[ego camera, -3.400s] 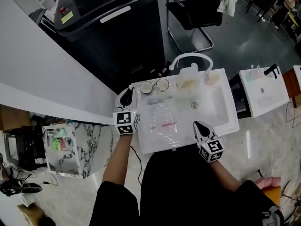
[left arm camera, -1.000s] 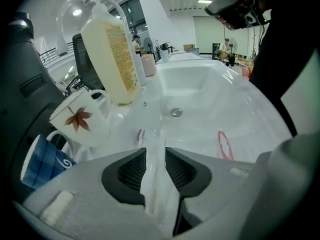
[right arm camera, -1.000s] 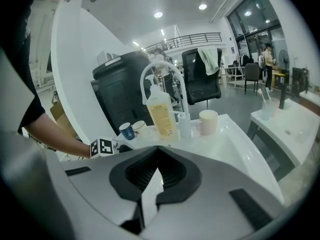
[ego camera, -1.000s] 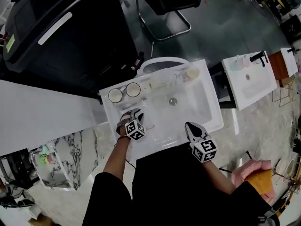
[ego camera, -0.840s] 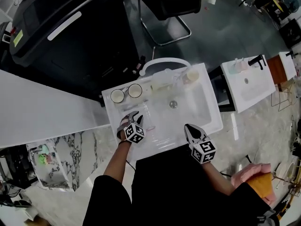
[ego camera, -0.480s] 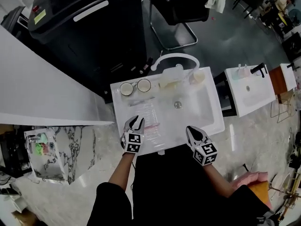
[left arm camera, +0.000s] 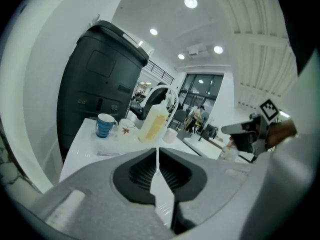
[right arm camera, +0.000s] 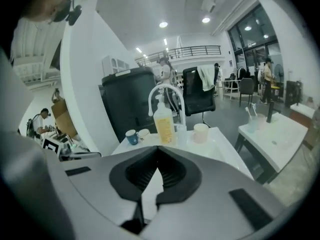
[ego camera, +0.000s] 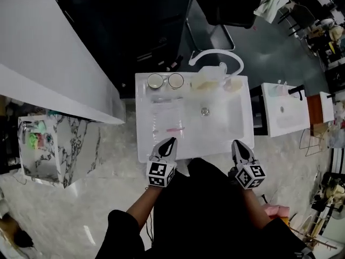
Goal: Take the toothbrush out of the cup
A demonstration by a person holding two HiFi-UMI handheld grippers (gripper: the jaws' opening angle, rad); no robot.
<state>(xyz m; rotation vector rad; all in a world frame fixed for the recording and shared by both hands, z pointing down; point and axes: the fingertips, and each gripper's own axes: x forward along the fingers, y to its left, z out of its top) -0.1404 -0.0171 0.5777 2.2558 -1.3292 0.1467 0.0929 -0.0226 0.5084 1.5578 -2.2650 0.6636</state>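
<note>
I see the left gripper (ego camera: 171, 142) hanging over the near edge of the sink unit (ego camera: 144, 139). Its tips point to 12 o'clock and its jaws are closing to a thin slit with nothing between them. The right gripper (ego camera: 236, 143) hangs over the same edge at 3 o'clock from it, well apart, clenched tight and empty. Near the left tips, at 12 o'clock, the toothbrush (ego camera: 175, 129) lies flat and crosswise on the white counter. It is pink, it is out of the cups, and neither gripper touches it. Farther along 12 o'clock, at the back of the counter, two cups stand side by side. One is the blue cup (ego camera: 154, 80). Just at 3 o'clock from it is the white cup (ego camera: 175, 80), which shows a red leaf print in the left gripper view. The basin (ego camera: 226, 117) fills the right part of the unit, and its drain (ego camera: 205, 111) sits at 1 o'clock from the left gripper and 11 o'clock from the right. Behind the basin a bottle (ego camera: 207, 80) of yellowish liquid stands under the arched faucet (ego camera: 215, 55), with a pale cup (ego camera: 235, 85) just at 3 o'clock from it. Past the unit, at 11 o'clock, looms a big black machine (ego camera: 135, 15). At 1 o'clock is a black chair (ego camera: 226, 7) with a cloth (ego camera: 269, 1) draped on its back. A second, smaller sink (ego camera: 283, 109) stands at 3 o'clock.
</note>
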